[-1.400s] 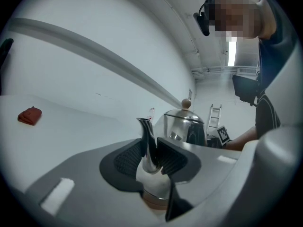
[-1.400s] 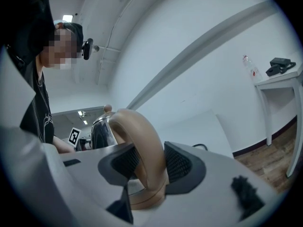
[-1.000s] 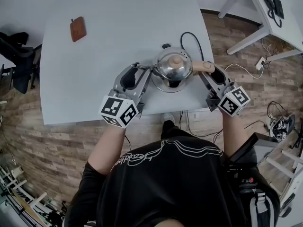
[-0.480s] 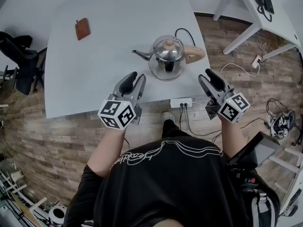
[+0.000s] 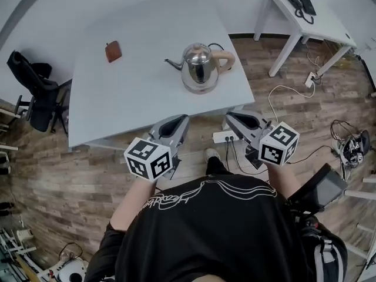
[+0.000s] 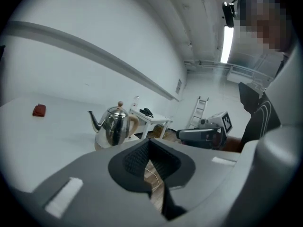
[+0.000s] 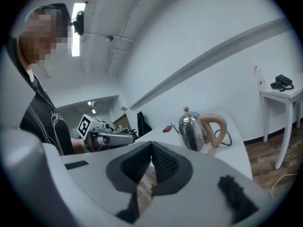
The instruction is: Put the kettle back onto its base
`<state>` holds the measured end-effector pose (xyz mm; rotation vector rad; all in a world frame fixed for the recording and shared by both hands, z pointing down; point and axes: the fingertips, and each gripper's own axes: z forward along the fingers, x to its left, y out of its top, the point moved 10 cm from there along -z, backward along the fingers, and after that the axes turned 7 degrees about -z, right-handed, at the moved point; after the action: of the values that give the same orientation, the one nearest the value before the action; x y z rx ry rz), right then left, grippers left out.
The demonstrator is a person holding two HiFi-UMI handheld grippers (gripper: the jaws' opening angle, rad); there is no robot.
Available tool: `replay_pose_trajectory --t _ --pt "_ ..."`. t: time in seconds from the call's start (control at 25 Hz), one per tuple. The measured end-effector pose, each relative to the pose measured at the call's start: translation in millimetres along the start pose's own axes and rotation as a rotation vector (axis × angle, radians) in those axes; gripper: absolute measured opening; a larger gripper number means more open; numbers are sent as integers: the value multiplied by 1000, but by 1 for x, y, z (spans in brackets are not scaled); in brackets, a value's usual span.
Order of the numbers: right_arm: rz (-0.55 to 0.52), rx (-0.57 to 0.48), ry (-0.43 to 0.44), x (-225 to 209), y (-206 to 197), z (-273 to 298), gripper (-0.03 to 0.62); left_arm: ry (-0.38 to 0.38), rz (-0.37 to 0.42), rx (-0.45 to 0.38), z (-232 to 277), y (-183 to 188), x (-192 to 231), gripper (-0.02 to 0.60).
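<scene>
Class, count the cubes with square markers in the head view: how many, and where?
2. The left cube sits on the left gripper, just off the table's near edge. The right cube sits on the right gripper, further right. No more seem hidden.

No readable text anywhere, white scrawl on the black shirt (image 5: 205, 239) illegible

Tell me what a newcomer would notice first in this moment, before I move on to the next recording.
The shiny steel kettle with its tan handle stands toward the right of the white table, with a small reddish-brown object far off to its left. Nearer the person, the left gripper and right gripper hang off the table's near edge, each with jaws just closed and nothing between them.
</scene>
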<state>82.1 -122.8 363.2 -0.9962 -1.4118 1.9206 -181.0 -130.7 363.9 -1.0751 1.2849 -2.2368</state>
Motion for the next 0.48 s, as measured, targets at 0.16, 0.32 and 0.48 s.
replay_pose_trajectory --t 0.16,0.32,0.48 --pt "13 43 76 43 5 -16 6 -61 42 57 -16 -6 -37 5" --pt "3 83 72 67 0 -27 6 -89 60 74 -31 -13 -60 5" --pt "0 92 69 86 -3 -33 6 -108 85 85 -41 -18 -78 5"
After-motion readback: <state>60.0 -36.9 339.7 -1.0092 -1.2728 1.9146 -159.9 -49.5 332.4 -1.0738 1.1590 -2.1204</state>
